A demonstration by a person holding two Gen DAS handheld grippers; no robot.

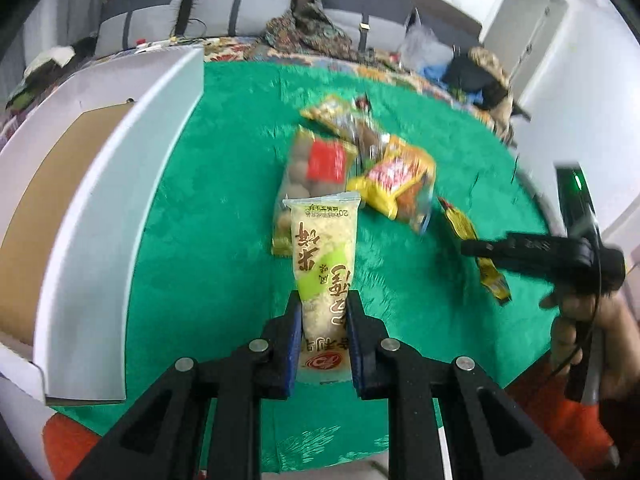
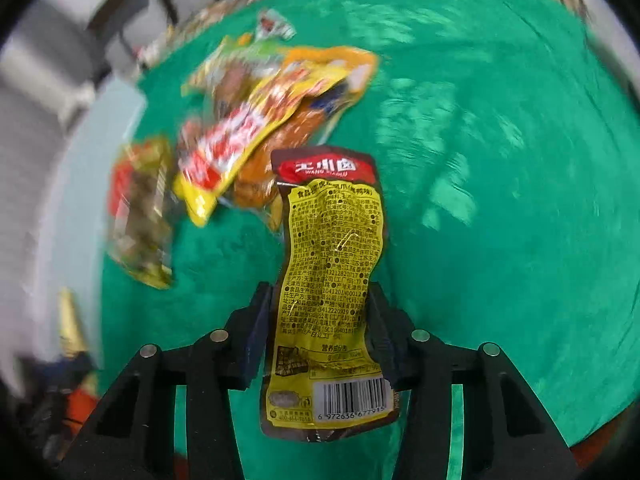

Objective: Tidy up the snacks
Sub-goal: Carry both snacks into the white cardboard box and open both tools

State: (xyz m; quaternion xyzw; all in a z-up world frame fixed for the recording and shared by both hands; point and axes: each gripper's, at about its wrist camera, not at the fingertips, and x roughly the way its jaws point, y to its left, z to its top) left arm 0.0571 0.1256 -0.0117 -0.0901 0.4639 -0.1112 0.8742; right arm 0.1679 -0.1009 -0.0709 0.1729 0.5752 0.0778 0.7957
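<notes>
Both grippers held a snack packet each above the green cloth (image 1: 208,184).

The left gripper (image 1: 323,320) pointed steeply down, its pads clamped on a pale rice-cake packet (image 1: 324,248) reaching toward 12 o'clock. The right gripper (image 2: 318,312) angled down likewise, its sides pressed against a yellow packet (image 2: 332,264). Loose packets (image 1: 360,168) lay ahead at 12 o'clock, and a white box (image 1: 120,184) stood at 9 o'clock.

Home living room, grey sofa (image 1: 240,12) with cushions, white door (image 1: 528,20), green cloth (image 1: 224,184)
</notes>
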